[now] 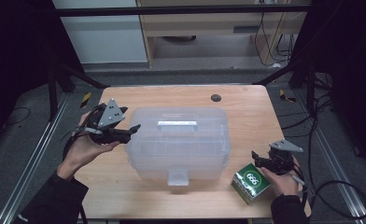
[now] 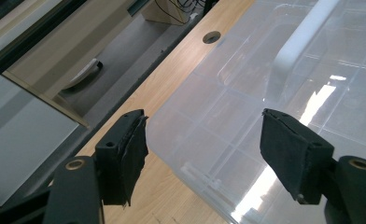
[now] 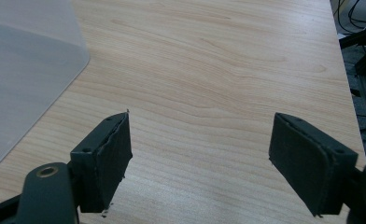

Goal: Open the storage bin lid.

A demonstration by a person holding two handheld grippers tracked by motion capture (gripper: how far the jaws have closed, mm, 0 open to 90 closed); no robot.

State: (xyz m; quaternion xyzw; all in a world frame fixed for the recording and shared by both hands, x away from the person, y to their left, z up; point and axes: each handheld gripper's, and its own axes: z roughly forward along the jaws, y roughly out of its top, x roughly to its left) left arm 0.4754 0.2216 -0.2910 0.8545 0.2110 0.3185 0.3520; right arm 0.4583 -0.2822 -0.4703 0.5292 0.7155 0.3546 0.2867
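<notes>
Left gripper (image 1: 133, 129) hangs at the 9 o'clock end of the clear plastic storage box (image 1: 179, 142), jaws spread wide with nothing between them, tips just beside the lid's corner. Its own camera looks across the translucent lid (image 2: 284, 107), whose white handle (image 2: 295, 49) runs off toward 1 o'clock. Right gripper (image 1: 260, 159) waits well apart at the box's 4 o'clock, jaws likewise spread and empty over bare wood, with a green carton (image 1: 251, 183) just beside it.

Centred on the wooden table (image 1: 246, 100), the box has its long axis running 9 to 3 o'clock, with the front latch (image 1: 178, 177) facing 6 o'clock. It looks light, stiff and smooth, probably slippery to the pads and springy in the lid. Handle or latch tab seem the surest holds.
</notes>
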